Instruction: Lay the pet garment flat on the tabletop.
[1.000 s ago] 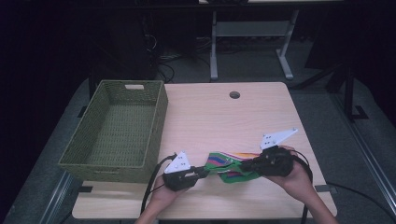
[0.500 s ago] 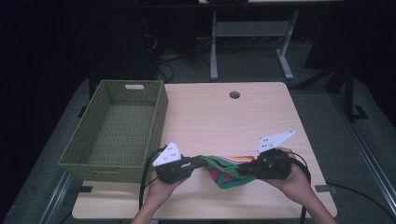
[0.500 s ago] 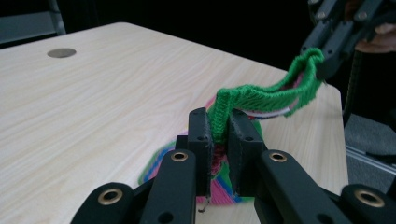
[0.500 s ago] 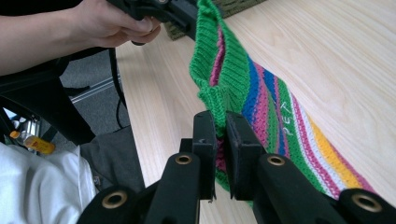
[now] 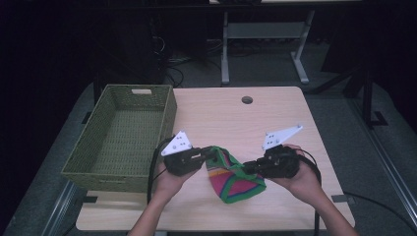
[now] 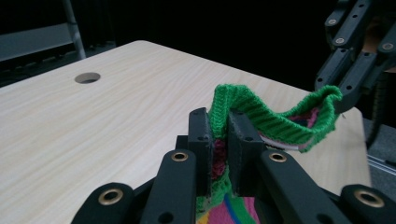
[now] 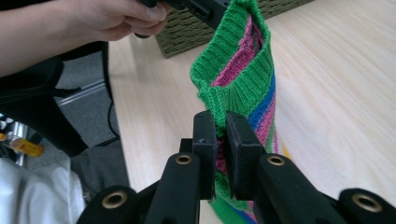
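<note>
A knitted striped hat (image 5: 235,178) with a green rim, pink, blue and orange bands, hangs between both grippers above the table's front edge. My left gripper (image 5: 212,156) is shut on one side of the green rim (image 6: 243,100). My right gripper (image 5: 246,168) is shut on the opposite side of the rim (image 7: 233,74). In the left gripper view my left gripper (image 6: 219,128) pinches the rim, with the right gripper's black jaws behind it. In the right gripper view my right gripper (image 7: 220,126) clamps the rim, and the hat's mouth gapes open above it.
An empty green woven basket (image 5: 98,147) stands at the left side of the light wooden table (image 5: 236,123). A round cable hole (image 5: 247,100) sits near the far edge. Dark floor and a metal stand lie beyond the table.
Both grippers have lifted the hat off the table and spread apart. The left gripper moved left toward the basket, and the hat now hangs between them.
</note>
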Motion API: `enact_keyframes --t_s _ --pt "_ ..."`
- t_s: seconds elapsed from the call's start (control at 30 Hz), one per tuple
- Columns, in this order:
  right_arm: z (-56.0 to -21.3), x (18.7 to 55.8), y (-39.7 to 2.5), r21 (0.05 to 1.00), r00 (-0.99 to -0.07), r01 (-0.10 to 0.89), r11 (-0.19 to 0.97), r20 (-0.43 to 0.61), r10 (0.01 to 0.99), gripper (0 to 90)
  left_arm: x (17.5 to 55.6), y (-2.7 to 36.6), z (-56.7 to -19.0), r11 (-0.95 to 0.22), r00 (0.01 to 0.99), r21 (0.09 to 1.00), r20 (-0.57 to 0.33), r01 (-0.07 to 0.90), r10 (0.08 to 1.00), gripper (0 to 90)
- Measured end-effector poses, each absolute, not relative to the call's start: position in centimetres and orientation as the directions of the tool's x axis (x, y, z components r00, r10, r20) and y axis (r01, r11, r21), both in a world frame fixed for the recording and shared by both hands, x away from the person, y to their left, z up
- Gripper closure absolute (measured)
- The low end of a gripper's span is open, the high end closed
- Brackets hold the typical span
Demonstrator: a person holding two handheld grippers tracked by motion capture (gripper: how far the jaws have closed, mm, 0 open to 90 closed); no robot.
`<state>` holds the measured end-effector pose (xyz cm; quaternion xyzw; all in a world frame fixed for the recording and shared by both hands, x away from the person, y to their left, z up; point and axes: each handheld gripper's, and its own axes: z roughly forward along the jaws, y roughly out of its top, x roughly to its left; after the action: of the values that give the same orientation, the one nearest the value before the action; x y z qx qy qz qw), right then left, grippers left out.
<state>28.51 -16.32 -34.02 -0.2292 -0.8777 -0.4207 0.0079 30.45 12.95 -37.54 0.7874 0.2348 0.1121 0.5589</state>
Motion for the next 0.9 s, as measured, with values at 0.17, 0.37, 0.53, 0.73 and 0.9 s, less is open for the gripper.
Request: enact_keyframes --t_s 0.17,0.37,0.53,0.73,0.9 --pt "-33.6 30.8 -16.2 0.72 -0.876 0.436 0.539 0.202 0.438 82.6 32.3 12.4 -37.3 -0.293 0.861 0.92 -0.084 0.26 0.502 80.8" --pt "-34.1 33.9 -17.1 0.701 -0.836 0.493 0.515 0.216 0.505 82.6 34.6 11.8 -38.2 -0.304 0.843 0.904 -0.101 0.299 0.529 80.8" --pt "-34.9 35.8 -17.8 0.677 -0.805 0.535 0.505 0.227 0.549 82.6 36.2 11.4 -39.3 -0.295 0.819 0.891 -0.132 0.344 0.558 80.7" --pt "-35.5 36.3 -18.3 0.66 -0.788 0.558 0.503 0.232 0.57 82.6 37.5 10.5 -39.8 -0.3 0.813 0.883 -0.14 0.361 0.565 80.8" --pt "-35.8 36.0 -18.9 0.651 -0.785 0.562 0.51 0.226 0.577 82.6 38.0 9.4 -40.0 -0.312 0.819 0.88 -0.134 0.357 0.557 80.7"
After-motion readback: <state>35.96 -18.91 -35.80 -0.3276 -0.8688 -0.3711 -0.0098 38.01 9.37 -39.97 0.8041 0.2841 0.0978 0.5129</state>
